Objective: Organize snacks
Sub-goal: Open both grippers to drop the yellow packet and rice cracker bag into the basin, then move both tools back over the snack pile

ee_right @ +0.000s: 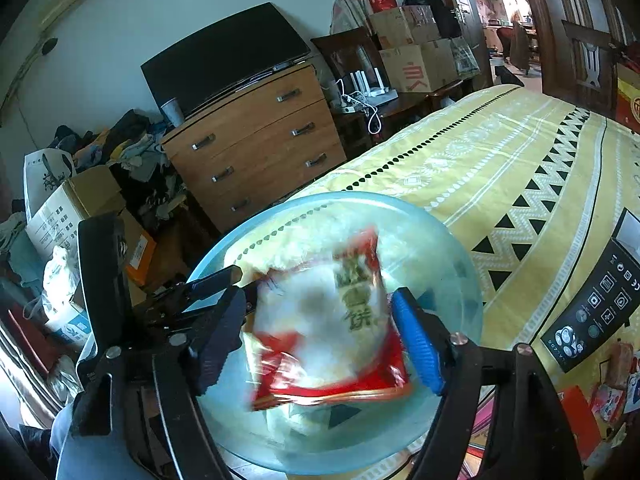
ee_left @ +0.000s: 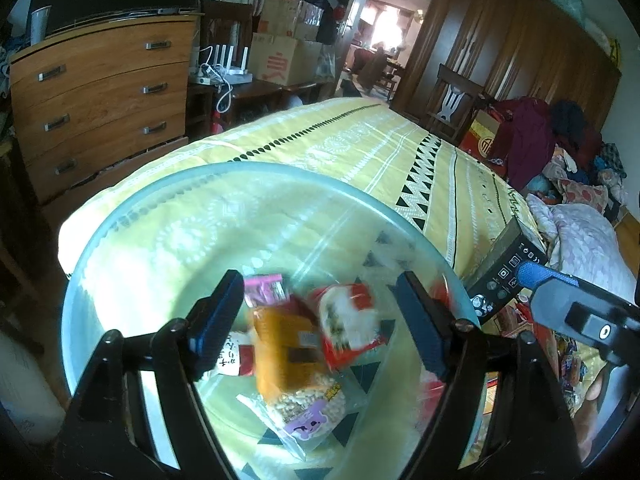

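1. On the yellow patterned bedspread (ee_left: 360,148) sits a clear glass bowl (ee_left: 120,216) — both grippers hover over it.
2. Left gripper (ee_left: 320,320): jaws spread wide, nothing pinched; an orange packet (ee_left: 286,354), blurred, lies between the fingers without visible contact.
3. Below it in the bowl: a clear bag of puffed grains with a purple label (ee_left: 308,408), a pink-topped packet (ee_left: 266,288), a red-and-white packet (ee_left: 348,324).
4. Right gripper (ee_right: 320,336): jaws wide; the red-and-white packet (ee_right: 332,320), blurred, sits between the pads over the bowl (ee_right: 440,232) — pads not pressing it.
5. Black printed box (ee_right: 592,308) lies just beside the bowl; more snack packets (ee_right: 608,396) near it.
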Tool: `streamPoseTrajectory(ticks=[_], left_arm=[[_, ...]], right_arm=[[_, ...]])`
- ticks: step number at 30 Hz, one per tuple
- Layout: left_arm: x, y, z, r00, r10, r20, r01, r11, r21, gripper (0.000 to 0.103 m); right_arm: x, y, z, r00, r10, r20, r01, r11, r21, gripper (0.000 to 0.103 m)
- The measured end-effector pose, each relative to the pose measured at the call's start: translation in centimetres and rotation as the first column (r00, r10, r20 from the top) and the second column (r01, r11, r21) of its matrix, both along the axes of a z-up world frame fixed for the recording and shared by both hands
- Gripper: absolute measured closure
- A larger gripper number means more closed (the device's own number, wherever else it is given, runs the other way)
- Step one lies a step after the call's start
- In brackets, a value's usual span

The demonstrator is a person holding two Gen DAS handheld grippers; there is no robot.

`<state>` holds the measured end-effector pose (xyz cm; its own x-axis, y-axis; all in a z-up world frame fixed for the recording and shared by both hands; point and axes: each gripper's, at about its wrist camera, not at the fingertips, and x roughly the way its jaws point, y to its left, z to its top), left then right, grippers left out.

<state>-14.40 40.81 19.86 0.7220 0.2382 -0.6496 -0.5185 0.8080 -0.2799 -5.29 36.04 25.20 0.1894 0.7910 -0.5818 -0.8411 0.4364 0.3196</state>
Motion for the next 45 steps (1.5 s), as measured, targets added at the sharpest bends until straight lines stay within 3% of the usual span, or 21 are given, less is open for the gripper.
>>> streamPoseTrajectory(ticks=[3, 6, 10, 12, 15, 20, 27, 30, 31, 32, 35, 37, 39, 41, 42, 44, 45], left_arm=[[-0.4, -0.1, 0.4, 1.000, -0.002, 0.018, 0.002, 1.000, -0.006, 0.022], [-0.9, -0.5, 1.2, 0.999, -0.014, 0.039, 0.013, 1.000, 0.006, 0.021], [-2.1, -1.5, 2.7, 0.995, -0.036, 0.092, 0.034, 0.999, 0.022, 0.019], [-2.4, -2.5, 3.5, 0.991, -0.047, 0.125, 0.044, 0.999, 0.029, 0.017], [-2.3, -4.1, 4.1, 0.985, -0.075, 0.156, 0.071, 0.997, 0.026, 0.016], [-1.2, -6.5, 4.5, 0.980, -0.122, 0.154, 0.118, 0.992, 0.035, 0.016], [-0.4, -9.7, 4.7, 0.973, -0.202, 0.109, 0.192, 0.977, 0.090, 0.016], [0.1, -11.9, 4.4, 0.962, -0.257, 0.094, 0.248, 0.964, 0.101, 0.016], [0.4, -12.8, 4.3, 0.955, -0.284, 0.091, 0.275, 0.956, 0.099, 0.016], [0.5, -13.8, 4.2, 0.946, -0.312, 0.090, 0.303, 0.948, 0.100, 0.016], [1.2, -18.9, 3.9, 0.883, -0.462, 0.078, 0.449, 0.882, 0.141, 0.016], [2.0, -22.8, 3.1, 0.815, -0.576, 0.057, 0.563, 0.812, 0.157, 0.016], [3.5, -26.1, 1.6, 0.752, -0.658, 0.022, 0.650, 0.748, 0.136, 0.016], [6.1, -28.3, -0.7, 0.713, -0.701, -0.024, 0.701, 0.711, 0.059, 0.017], [7.9, -29.7, -2.3, 0.679, -0.732, -0.053, 0.734, 0.678, 0.038, 0.019], [11.4, -32.2, -5.3, 0.618, -0.770, -0.158, 0.783, 0.620, 0.046, 0.022], [13.1, -33.0, -6.7, 0.595, -0.774, -0.215, 0.797, 0.603, 0.036, 0.023]], right_arm=[[-0.4, -0.9, 0.2, 1.000, -0.010, 0.008, 0.010, 1.000, 0.009, 0.022], [-1.4, -5.1, 1.0, 0.997, -0.045, 0.064, 0.041, 0.997, 0.064, 0.022], [-0.2, -16.0, -0.8, 0.974, -0.212, 0.080, 0.207, 0.976, 0.067, 0.022], [2.0, -20.5, -3.2, 0.952, -0.306, 0.014, 0.306, 0.952, 0.012, 0.022], [5.4, -27.5, -9.7, 0.862, -0.478, -0.172, 0.461, 0.878, -0.128, 0.021], [6.1, -27.0, -16.4, 0.824, -0.474, -0.310, 0.431, 0.880, -0.199, 0.021], [7.8, -23.5, -21.9, 0.786, -0.536, -0.309, 0.458, 0.839, -0.293, 0.024], [7.5, -24.1, -22.9, 0.791, -0.539, -0.290, 0.462, 0.836, -0.294, 0.040], [7.2, -24.9, -22.6, 0.793, -0.533, -0.297, 0.467, 0.843, -0.267, 0.052], [6.6, -26.1, -21.9, 0.794, -0.523, -0.311, 0.475, 0.852, -0.221, 0.053], [4.0, -30.4, -18.9, 0.819, -0.509, -0.264, 0.491, 0.861, -0.135, 0.054], [2.1, -33.7, -17.4, 0.823, -0.513, -0.243, 0.505, 0.858, -0.099, 0.054], [0.1, -38.0, -16.4, 0.806, -0.550, -0.221, 0.543, 0.834, -0.095, 0.054], [-1.4, -41.7, -16.6, 0.775, -0.588, -0.231, 0.584, 0.807, -0.093, 0.054], [-1.9, -43.2, -16.7, 0.765, -0.599, -0.236, 0.595, 0.798, -0.094, 0.054], [-2.8, -46.2, -17.2, 0.737, -0.625, -0.257, 0.623, 0.776, -0.100, 0.054], [-2.8, -47.8, -17.3, 0.726, -0.634, -0.266, 0.634, 0.767, -0.100, 0.054]])
